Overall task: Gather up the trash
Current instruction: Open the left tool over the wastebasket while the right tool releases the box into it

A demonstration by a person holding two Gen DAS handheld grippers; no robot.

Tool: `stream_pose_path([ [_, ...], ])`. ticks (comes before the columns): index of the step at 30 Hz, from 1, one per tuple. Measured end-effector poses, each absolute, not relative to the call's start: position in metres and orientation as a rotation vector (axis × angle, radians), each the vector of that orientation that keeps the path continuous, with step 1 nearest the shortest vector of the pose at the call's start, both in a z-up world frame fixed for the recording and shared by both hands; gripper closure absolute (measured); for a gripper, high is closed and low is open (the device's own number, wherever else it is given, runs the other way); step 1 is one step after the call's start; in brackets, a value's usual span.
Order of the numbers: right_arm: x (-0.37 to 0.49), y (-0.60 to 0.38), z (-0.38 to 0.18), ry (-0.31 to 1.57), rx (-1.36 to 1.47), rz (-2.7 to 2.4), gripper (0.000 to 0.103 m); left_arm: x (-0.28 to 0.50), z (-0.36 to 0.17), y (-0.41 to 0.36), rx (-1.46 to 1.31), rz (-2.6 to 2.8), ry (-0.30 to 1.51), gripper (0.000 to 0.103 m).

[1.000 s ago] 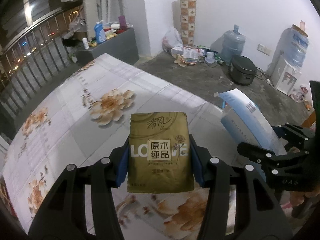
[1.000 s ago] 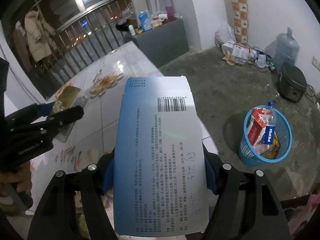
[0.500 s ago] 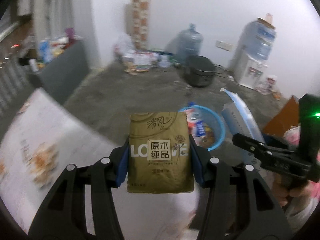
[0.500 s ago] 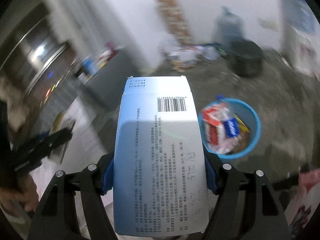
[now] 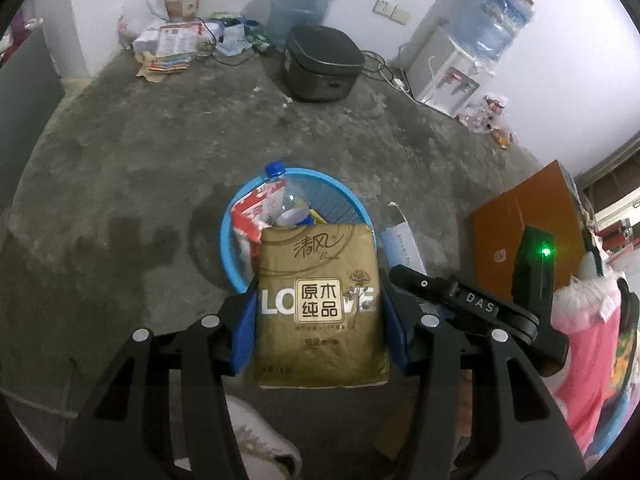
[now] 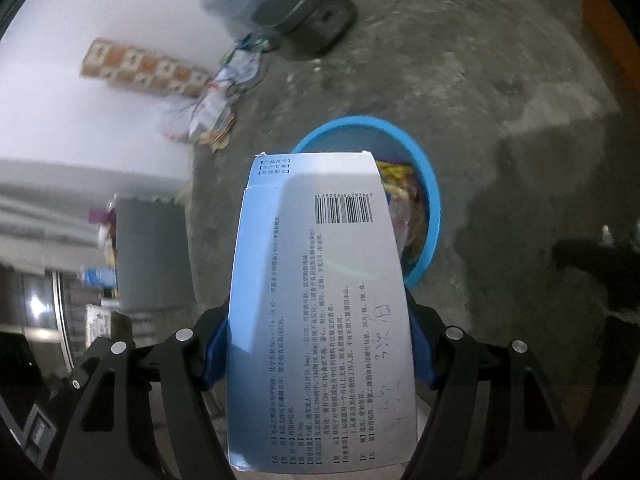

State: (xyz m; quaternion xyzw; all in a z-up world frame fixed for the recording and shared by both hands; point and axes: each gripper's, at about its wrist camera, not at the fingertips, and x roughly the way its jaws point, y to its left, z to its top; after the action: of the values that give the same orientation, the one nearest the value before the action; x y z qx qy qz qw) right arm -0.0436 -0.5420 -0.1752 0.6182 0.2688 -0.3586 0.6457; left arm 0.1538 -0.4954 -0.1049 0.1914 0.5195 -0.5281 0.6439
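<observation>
Right now your left gripper (image 5: 320, 314) is clamped on the gold tissue pack (image 5: 320, 312) by its sides, so the front end juts over the near rim of the blue trash basket (image 5: 362, 210) just ahead. Your right gripper (image 6: 320, 354) pinches the blue medicine box (image 6: 320, 312) the same way, its flap overlapping the basket (image 6: 428, 184) mouth. A bottle (image 5: 290, 200) and wrappers crowd the basket's left side; the right looks freer, probably the better drop spot.

Gold tissue pack (image 5: 320, 312): glossy crinkled plastic film; medicine box (image 6: 320, 320): smooth matt printed cardboard; waste basket (image 5: 236, 236): blue plastic mesh; floor (image 5: 140, 152): rough, stained concrete; gripper fingers (image 5: 244, 332): matt blue pads on black plastic.
</observation>
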Motion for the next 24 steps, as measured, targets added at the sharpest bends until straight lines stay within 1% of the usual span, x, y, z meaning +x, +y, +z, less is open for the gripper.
stream_pose_path([
  [4, -0.038, -0.568, -0.196, 0.549, 1.442, -0.829, 0.031, 0.163, -0.125, -0.531, 0.405, -1.2, 1.202, 0.052],
  [5, -0.035, -0.575, -0.207, 0.535, 1.456, -0.815, 0.021, 0.164, -0.133, -0.539, 0.394, -1.203, 1.204, 0.041],
  [6, -0.03, -0.582, -0.215, 0.543, 1.456, -0.81, 0.014, 0.166, -0.145, -0.548, 0.388, -1.209, 1.208, 0.027],
  [7, -0.027, -0.589, -0.227, 0.581, 1.454, -0.832, 0.014, 0.167, -0.152, -0.555, 0.392, -1.203, 1.207, 0.025],
  [10, -0.028, -0.598, -0.255, 0.649, 1.476, -0.89, 0.014, 0.17, -0.175, -0.569, 0.419, -1.196, 1.237, 0.025],
  [13, -0.036, -0.593, -0.264, 0.638, 1.495, -0.895, 0.014, 0.173, -0.176, -0.567, 0.374, -1.208, 1.251, 0.025],
  [18, -0.038, -0.593, -0.263, 0.652, 1.433, -0.913, 0.014, 0.183, -0.159, -0.557, 0.32, -1.214, 1.226, 0.025],
  [24, -0.038, -0.595, -0.265, 0.697, 1.38, -0.916, 0.014, 0.201, -0.113, -0.523, 0.221, -1.217, 1.172, 0.025],
])
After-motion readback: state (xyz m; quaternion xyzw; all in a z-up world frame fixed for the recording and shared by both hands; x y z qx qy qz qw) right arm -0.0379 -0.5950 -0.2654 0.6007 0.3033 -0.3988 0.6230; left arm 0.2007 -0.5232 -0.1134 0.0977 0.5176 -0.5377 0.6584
